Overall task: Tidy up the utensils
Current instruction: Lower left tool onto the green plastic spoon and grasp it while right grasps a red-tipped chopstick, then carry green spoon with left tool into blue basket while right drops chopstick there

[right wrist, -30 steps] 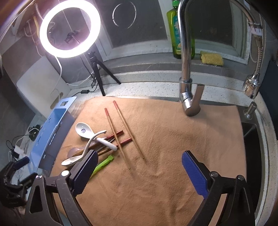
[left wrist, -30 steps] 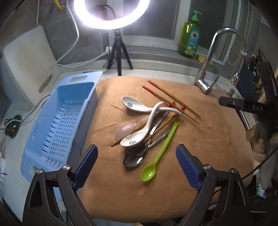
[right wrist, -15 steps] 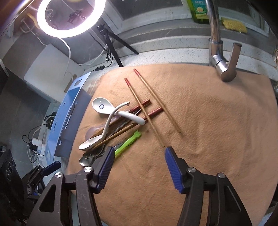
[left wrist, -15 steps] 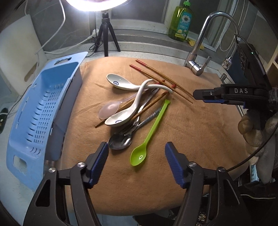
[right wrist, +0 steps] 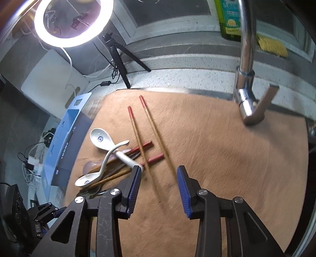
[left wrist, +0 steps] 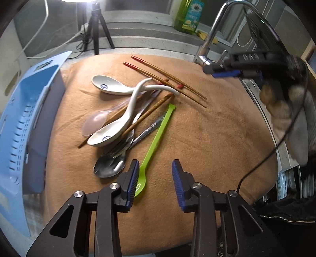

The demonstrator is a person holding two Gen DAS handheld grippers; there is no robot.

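Observation:
Utensils lie piled on a brown cloth: two white ceramic spoons, a pink spoon, a metal spoon, a green plastic spoon and red-tipped chopsticks. My left gripper is open, low over the green spoon's bowl, its left pad beside the bowl. My right gripper is open, hovering over the near ends of two chopsticks. The right gripper also shows in the left wrist view at the far right. A blue basket stands left of the cloth.
A chrome faucet rises at the cloth's back right. A ring light on a tripod, a green soap bottle, a yellow sponge and a white board are behind. Cables lie at the left.
Both grippers have moved forward and lower toward the utensils. Both jaws have narrowed from wide open to partly open. The utensils have not moved.

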